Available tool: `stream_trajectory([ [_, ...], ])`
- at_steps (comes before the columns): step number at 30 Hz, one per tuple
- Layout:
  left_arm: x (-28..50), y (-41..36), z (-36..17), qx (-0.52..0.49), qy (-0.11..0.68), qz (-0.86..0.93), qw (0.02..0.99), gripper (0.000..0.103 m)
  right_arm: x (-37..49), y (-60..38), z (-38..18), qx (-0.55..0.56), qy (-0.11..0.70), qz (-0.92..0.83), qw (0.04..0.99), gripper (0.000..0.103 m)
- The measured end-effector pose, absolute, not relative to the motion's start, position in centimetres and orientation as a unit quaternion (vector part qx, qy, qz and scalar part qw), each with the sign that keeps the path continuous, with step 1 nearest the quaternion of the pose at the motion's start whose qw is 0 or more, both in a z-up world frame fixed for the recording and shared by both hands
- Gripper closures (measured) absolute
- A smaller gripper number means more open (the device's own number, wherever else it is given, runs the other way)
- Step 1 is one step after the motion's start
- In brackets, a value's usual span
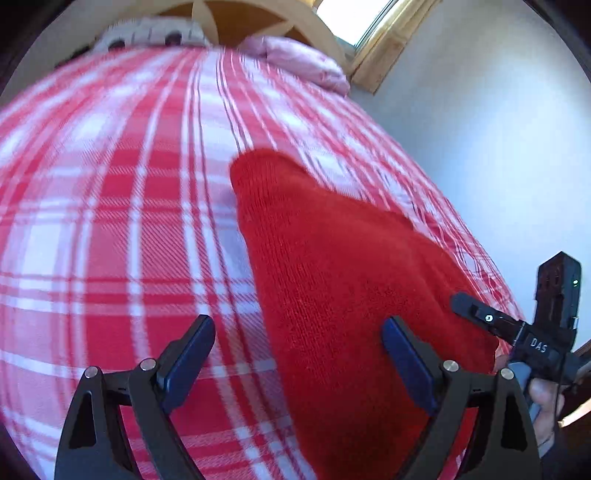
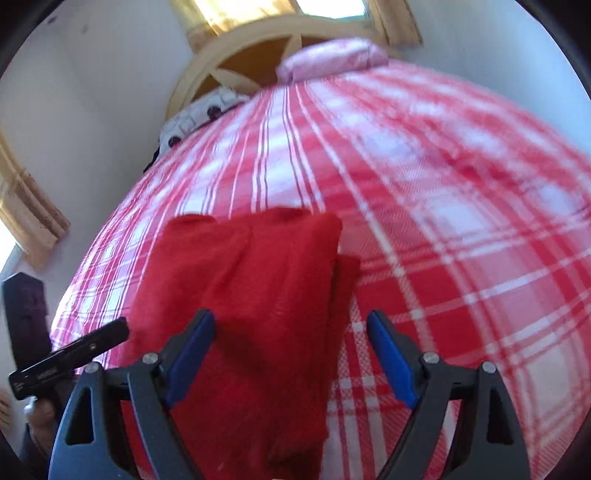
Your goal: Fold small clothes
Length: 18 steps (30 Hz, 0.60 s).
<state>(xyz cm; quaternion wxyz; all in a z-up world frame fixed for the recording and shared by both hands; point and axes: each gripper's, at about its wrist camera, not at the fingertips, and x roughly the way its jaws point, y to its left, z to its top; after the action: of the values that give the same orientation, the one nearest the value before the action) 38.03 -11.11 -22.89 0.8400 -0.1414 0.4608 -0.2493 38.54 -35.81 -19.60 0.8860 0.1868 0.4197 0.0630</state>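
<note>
A red knitted garment lies folded on a bed with a red-and-white plaid blanket. My left gripper hangs open above the garment's near left edge, its blue pads wide apart and gripping nothing. The right gripper's black finger pokes in at the right edge of this view. In the right wrist view the same red garment lies folded in layers. My right gripper is open over its near right part, pads clear of the cloth. The left gripper's black body shows at the left edge.
A pink pillow and a white patterned pillow lie at the head of the bed by a wooden headboard. A white wall and a wood-framed window lie beyond the bed. A hand holds the right gripper.
</note>
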Motion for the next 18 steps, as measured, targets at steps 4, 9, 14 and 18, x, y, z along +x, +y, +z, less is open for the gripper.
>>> stream_trajectory([
  [4, 37.6, -12.4, -23.1, -0.119, 0.444, -0.259, 0.85, 0.01, 39.2, -36.7, -21.8, 0.231, 0.429, 0.096, 0.868, 0.029],
  [9, 37.6, -13.8, -22.8, -0.108, 0.45, -0.288, 0.838, 0.02, 39.9, -36.0, -21.7, 0.255, 0.439, 0.138, 0.85, 0.059],
  [14, 36.2, -13.7, -21.0, -0.09, 0.429, -0.273, 0.856, 0.068, 39.1, -35.3, -20.7, 0.25, 0.419, 0.131, 0.863, 0.073],
  [18, 34.0, -11.8, -18.6, -0.076, 0.397, -0.254, 0.879, 0.069, 37.6, -34.2, -18.5, 0.256, 0.388, 0.148, 0.873, 0.076],
])
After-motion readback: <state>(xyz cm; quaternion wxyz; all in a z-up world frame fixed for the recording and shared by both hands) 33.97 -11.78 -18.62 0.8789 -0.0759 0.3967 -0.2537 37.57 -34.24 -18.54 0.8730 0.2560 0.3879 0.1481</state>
